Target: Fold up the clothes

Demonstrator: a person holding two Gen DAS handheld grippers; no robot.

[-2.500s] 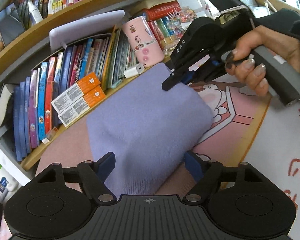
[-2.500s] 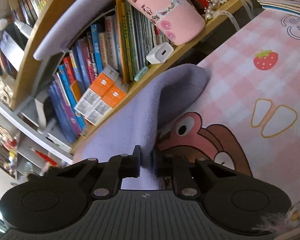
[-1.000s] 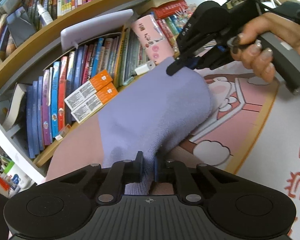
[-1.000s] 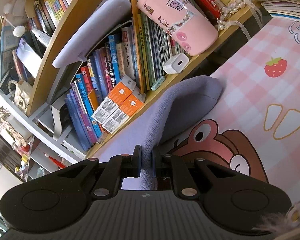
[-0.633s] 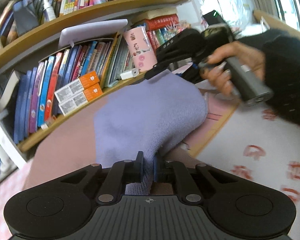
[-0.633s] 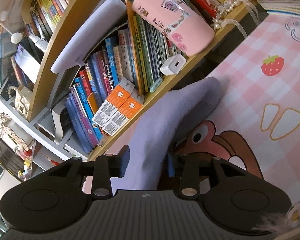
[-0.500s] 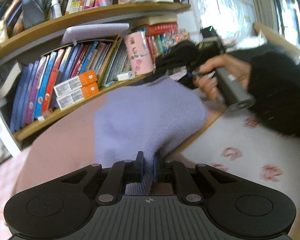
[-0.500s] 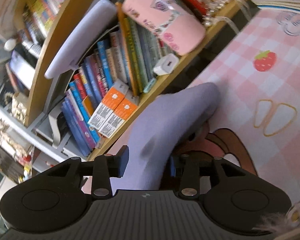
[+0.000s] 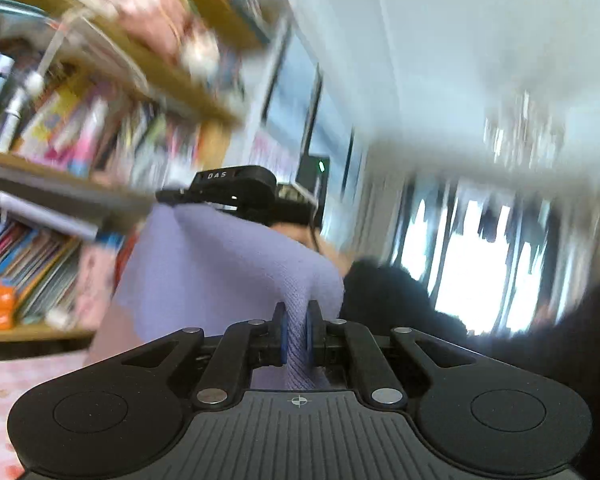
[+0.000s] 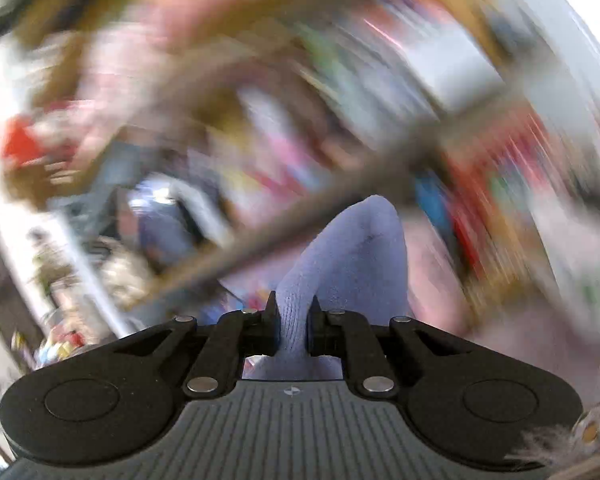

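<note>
A lavender knit garment (image 9: 220,272) hangs lifted in the air between both grippers. My left gripper (image 9: 295,334) is shut on a pinched fold of it. In the left wrist view my right gripper (image 9: 168,197) holds the garment's far upper corner. In the right wrist view my right gripper (image 10: 292,324) is closed on a thick bunch of the lavender garment (image 10: 352,248), which rises up and away from the jaws. Both views are motion-blurred.
A wooden bookshelf (image 9: 76,148) packed with books fills the left of the left wrist view and the blurred background of the right wrist view (image 10: 260,92). Bright windows (image 9: 472,264) and a white wall are at right. A dark sleeve (image 9: 400,292) is behind the garment.
Both grippers have swung upward, lifting the garment off the pink mat into the air. The right gripper, briefly open half a second ago, has closed on the garment again.
</note>
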